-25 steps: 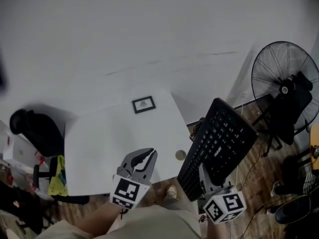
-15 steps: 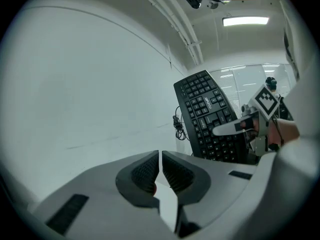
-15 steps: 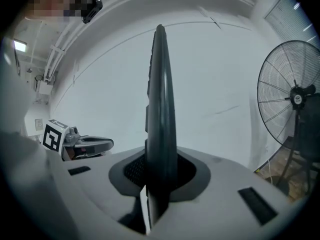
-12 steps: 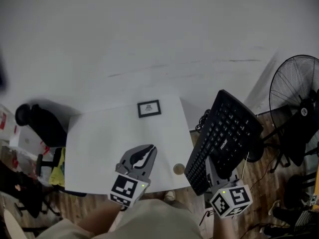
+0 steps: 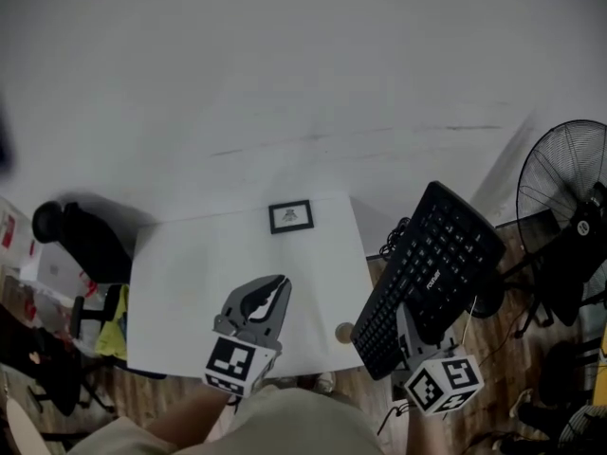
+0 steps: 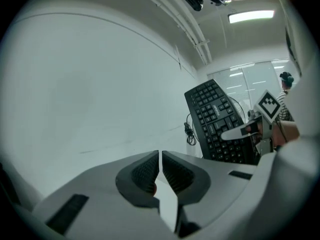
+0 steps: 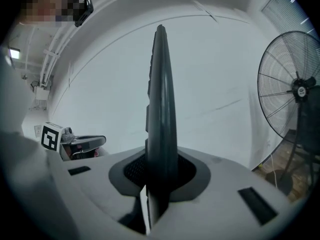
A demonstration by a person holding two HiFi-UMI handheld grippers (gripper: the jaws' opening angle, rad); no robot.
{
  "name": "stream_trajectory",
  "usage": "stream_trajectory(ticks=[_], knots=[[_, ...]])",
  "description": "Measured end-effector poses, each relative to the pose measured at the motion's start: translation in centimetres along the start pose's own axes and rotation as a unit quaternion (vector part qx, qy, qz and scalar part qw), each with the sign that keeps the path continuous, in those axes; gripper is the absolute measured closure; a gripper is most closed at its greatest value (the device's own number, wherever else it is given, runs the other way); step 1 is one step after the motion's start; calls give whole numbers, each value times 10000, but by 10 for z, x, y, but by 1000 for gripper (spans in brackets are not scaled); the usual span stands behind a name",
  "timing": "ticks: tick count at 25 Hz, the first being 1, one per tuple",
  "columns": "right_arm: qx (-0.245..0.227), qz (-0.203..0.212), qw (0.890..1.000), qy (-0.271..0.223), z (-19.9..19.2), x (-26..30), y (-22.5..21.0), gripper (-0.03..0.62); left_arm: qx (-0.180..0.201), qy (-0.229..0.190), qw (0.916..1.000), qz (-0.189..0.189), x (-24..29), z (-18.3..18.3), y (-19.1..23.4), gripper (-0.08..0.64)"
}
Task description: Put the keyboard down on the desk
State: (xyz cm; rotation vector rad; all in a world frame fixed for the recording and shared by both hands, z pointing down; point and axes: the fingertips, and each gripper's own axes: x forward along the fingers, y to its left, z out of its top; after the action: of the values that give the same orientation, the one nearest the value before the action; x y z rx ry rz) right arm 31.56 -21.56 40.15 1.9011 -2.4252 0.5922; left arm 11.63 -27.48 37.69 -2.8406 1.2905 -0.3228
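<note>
Right gripper (image 7: 160, 176) clamped on keyboard (image 5: 427, 273) (beside desk (image 5: 190, 273) right edge) | left gripper (image 5: 268, 294): 2 jaws together, empty

Flat, even indoor light, greyish and rather dim in the head view, where the white surface (image 5: 190, 292) is the brightest patch. A ceiling light strip (image 6: 251, 16) glares in the left gripper view. Both gripper views bulge strongly, with dark vignetted corners and soft foregrounds.

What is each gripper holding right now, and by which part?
The right gripper is clamped on the black keyboard at its edge, near the end nearest the person. The left gripper holds nothing; its jaws are together.
</note>
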Motion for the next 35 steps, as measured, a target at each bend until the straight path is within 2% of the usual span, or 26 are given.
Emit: stream_trajectory(ticks=[3,7,12,18,23,29,32,35], knots=[[238,-24,9997,59,-5,7,0,503,-2,-185,9998,-109,-2,7,4,523],[652,36,9978,107,-13,17,5,503,-147,-342,9993,-18,-7,7,19,523],[1450,55,9893,148,-19,40,-5,503,-102,-386,9992,23,-1,5,35,523],[2382,-46,9711,110,-32,72,-31,503,40,-160,9999,-39,18,-5,50,523],[3136,-306,9488,210,-45,103,-47,503,98,57,9999,-102,41,-21,59,523],[3724,-608,9249,471,-81,145,-71,503,-70,370,9992,-132,66,-51,72,523],[3903,-566,9175,517,-98,171,-80,503,-142,442,9988,-147,76,-65,80,523],[4165,-570,9050,651,-119,198,-87,503,-165,612,9979,-123,86,-81,87,523]])
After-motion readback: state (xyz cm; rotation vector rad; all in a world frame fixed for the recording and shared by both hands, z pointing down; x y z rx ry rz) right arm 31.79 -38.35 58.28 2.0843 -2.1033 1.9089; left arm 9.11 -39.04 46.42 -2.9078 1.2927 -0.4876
